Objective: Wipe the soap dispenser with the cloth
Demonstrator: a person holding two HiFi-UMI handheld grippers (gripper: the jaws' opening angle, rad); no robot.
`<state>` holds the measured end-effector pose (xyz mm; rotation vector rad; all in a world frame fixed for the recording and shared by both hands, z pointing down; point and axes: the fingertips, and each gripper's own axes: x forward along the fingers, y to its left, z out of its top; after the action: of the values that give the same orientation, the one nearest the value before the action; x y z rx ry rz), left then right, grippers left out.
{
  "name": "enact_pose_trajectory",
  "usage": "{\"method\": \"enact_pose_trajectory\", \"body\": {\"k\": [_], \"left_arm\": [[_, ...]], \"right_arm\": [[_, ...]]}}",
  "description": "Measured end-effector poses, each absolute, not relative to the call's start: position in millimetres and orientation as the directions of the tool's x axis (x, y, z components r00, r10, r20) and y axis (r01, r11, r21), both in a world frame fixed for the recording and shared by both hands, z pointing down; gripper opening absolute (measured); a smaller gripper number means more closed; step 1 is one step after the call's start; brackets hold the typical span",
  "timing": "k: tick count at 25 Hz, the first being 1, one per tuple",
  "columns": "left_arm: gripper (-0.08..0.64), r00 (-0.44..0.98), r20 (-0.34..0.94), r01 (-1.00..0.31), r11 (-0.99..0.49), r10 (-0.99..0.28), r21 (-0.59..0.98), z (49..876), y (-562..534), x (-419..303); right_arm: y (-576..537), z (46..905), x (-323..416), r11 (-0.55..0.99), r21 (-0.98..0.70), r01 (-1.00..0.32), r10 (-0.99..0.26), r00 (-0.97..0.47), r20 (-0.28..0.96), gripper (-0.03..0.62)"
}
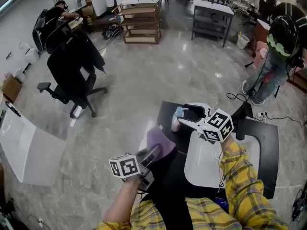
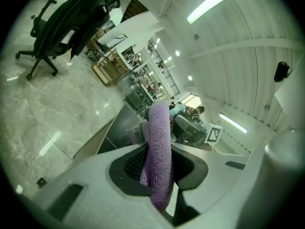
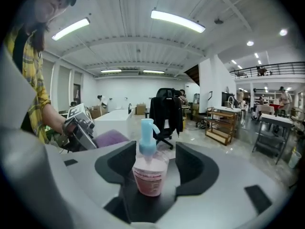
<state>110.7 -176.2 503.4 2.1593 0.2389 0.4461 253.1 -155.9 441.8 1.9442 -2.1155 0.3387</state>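
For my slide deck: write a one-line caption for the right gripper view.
The soap dispenser stands between the open jaws of the right gripper; the left gripper holds the purple cloth nearby.

Cloth [image 1: 160, 143] left of soap dispenser [image 1: 176, 122]

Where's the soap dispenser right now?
Head view, mid-frame: the soap dispenser stands between the parted jaws of the right gripper, near the far-left corner of the black table, just beyond the purple cloth.

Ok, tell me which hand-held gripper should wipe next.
The left hand-held gripper: shut on the purple cloth, beside the soap dispenser. The right hand-held gripper stands open around the dispenser, without cloth.
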Motion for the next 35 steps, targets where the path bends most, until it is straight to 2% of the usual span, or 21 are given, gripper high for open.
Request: {"method": "enact_pose_trajectory", "body": {"k": [8, 16, 19, 27, 35], "left_arm": [[0.076, 0.913, 0.204, 0.049, -0.590, 0.354, 0.806, 494.2, -176.4, 98.3], [0.075, 0.904, 0.195, 0.078, -0.594, 0.382, 0.801, 490.9, -174.2, 99.4], [0.075, 0.901, 0.196, 0.083, -0.597, 0.387, 0.798, 492.3, -173.0, 101.5], [0.075, 0.895, 0.194, 0.090, -0.589, 0.401, 0.803, 493.4, -169.0, 110.8], [0.077, 0.894, 0.178, 0.103, -0.575, 0.412, 0.811, 490.9, -165.5, 118.0]], "right_arm": [[-174.0, 440.1, 242.8, 0.298, -0.113, -0.948, -0.902, -0.318, 0.291, 0.213], [-188.1, 445.7, 239.0, 0.370, -0.144, -0.918, -0.862, -0.397, 0.316, 0.213], [-186.8, 446.9, 234.5, 0.396, -0.148, -0.906, -0.849, -0.423, 0.317, 0.171], [-185.5, 443.5, 233.1, 0.347, -0.063, -0.936, -0.874, -0.347, 0.341, 0.125], [-184.3, 441.7, 241.9, 0.135, -0.044, -0.990, -0.941, -0.142, 0.306, 0.123]]}}
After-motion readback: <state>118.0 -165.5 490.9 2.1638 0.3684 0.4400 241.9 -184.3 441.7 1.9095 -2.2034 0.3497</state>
